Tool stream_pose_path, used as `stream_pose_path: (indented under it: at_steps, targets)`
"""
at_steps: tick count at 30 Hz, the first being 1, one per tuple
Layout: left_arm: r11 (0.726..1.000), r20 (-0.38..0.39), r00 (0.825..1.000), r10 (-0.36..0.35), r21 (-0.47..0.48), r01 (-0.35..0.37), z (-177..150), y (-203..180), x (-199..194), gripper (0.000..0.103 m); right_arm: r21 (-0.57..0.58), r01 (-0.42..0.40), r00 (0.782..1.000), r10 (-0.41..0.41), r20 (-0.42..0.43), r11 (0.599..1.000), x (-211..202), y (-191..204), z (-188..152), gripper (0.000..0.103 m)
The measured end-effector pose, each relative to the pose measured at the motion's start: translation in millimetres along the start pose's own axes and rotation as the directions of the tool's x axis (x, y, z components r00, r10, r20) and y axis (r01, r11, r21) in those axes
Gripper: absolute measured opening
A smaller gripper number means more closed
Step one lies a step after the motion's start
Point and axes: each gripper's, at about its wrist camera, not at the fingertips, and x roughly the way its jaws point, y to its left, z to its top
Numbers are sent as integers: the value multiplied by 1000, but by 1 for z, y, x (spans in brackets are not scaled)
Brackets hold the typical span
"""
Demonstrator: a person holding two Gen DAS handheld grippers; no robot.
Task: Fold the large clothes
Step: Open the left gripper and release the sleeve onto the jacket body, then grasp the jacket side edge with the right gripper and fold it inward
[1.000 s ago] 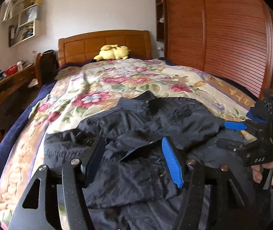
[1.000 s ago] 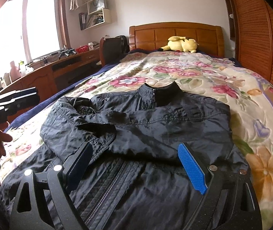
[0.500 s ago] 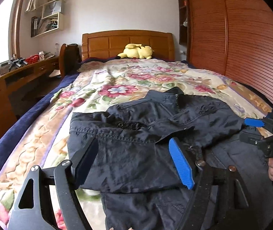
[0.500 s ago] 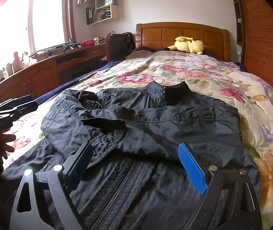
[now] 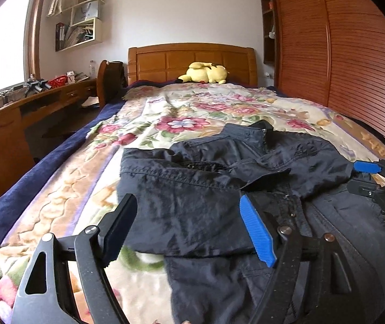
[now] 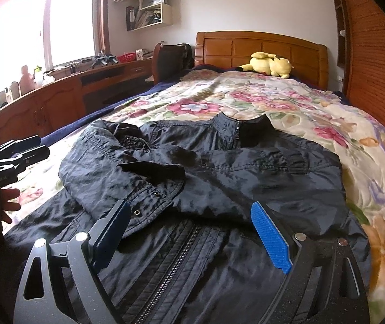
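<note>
Your left tool [image 5: 189,229] has just been opening, nothing gripped. Your right tool [image 6: 192,235] stands released. Both hover over the black jacket [image 6: 219,178] on the bed [image 6: 287,102].

1. A jacket [image 6: 219,189] lies on the bedspread [image 6: 327,124] directly ahead of the right gripper [image 6: 192,232], collar [image 6: 241,129] at its far end.
2. Both sleeves lie folded across its chest.
3. Beyond it, a plush toy [image 6: 269,64] rests against the headboard [image 6: 260,46].
4. A desk [image 6: 57,94] runs along the left.
5. The left gripper [image 5: 189,229] hovers over the jacket's left side.
</note>
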Motion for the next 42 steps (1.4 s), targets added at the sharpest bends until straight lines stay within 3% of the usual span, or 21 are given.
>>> stream_pose_path:
  at_steps: [10,17,24,29,36,39,41,42]
  targets:
    - [999,-18,999,32,-14,-33,-5,21,-2,79,-19,-8,999,7,-34,1000,17,20,9,91]
    - [999,-15,999,49,6,-49,-8,29,-4,79,-70,-49,990,39,-134,996,52,32,28,91]
    - [999,-13,999,44,-10,-45,-9,40,-8,79,-6,-83,961,79,-266,997,103,22,28,77]
    - [999,-21,999,37,-25,-37,-10,46,-7,79,16,-111,946,111,-306,994,121,23,26,66]
    - [999,-23,999,23,-29,-23,-9,46,-6,79,-29,-112,934,95,-345,993,134,37,21,65]
    - [999,-19,1000,22,-27,-22,-9,44,-7,79,-25,-111,936,96,-340,993,132,38,20,52]
    - [999,-21,1000,20,-27,-20,-10,42,-7,79,-40,-96,944,78,-319,995,126,39,18,29]
    - [1000,-22,1000,20,-22,-20,-10,41,-7,79,-48,-98,948,78,-307,994,122,40,19,26]
